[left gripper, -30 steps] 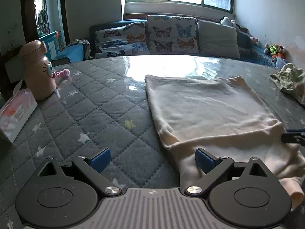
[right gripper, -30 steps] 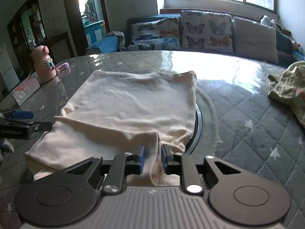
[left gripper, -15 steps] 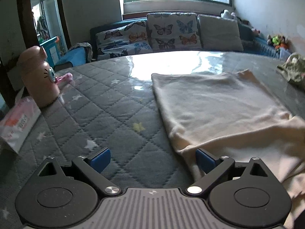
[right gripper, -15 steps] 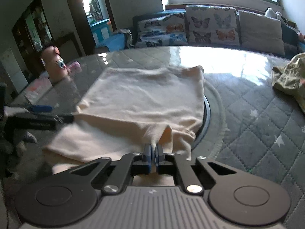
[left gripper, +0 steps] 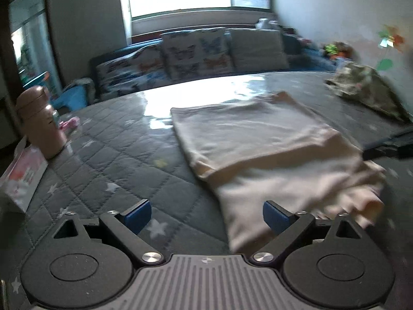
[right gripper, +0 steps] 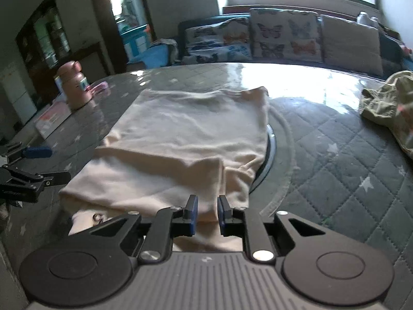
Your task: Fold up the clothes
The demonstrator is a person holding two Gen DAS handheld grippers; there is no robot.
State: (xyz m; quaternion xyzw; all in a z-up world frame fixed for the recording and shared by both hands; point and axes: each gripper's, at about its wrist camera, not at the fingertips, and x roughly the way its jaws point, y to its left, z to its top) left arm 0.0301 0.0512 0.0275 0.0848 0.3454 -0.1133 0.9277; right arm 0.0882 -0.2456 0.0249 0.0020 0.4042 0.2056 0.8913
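1. Cream garment (right gripper: 185, 134) lies flat on the quilted grey table cover (right gripper: 348, 170), folded so that an upper layer rests on a wider lower layer nearer the cameras.
2. Its near right corner overlaps the dark round rim (right gripper: 269, 152) set into the table.
3. Right gripper (right gripper: 207, 214) sits at the near edge of the cream garment; its blue-padded fingers (right gripper: 192, 213) are a narrow gap apart, with a raised fold of the cloth between them. Whether the pads actually press the cloth cannot be told.
4. Left gripper (left gripper: 206, 215) has its fingers spread wide; the left pad (left gripper: 136, 214) is over the bare cover, and the right pad (left gripper: 275, 218) is over the near left part of the cream garment (left gripper: 258, 139). It holds nothing.
5. In the right wrist view the left gripper (right gripper: 28, 178) appears at the left edge, just beside the garment's left side.
6. An olive garment (right gripper: 387, 103) lies crumpled at the far right of the table, well apart from the cream one.
7. A pink bottle (right gripper: 73, 87) stands upright at the far left, near a flat box (right gripper: 51, 118).
8. Butterfly cushions (right gripper: 284, 35) line a sofa behind the table, under a bright window.
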